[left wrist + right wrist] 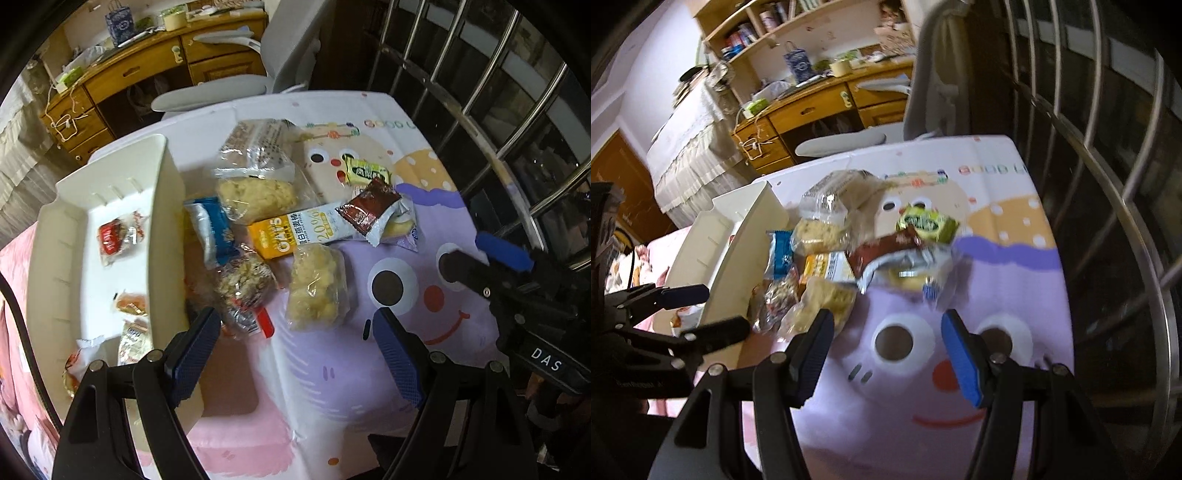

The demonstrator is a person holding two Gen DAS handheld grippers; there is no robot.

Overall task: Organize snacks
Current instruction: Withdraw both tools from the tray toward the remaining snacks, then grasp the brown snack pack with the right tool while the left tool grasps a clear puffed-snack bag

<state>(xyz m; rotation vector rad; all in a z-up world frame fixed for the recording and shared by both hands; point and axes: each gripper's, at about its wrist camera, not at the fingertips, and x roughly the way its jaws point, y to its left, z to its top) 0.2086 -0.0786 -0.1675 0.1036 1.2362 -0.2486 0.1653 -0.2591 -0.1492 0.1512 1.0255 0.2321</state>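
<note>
- Snack pile: crinkled plastic packets lie heaped on the cartoon-printed cloth, just beside the white tray.
- Tray contents: a few small red-and-white packets; the lower ones are partly cut off behind the left gripper.
- Right wrist view: pile blurred, labels unreadable.
- Left gripper: tilted steeply down, jaws apart, nothing between them.
- Right gripper: jaws apart over bare cloth, empty.
</note>
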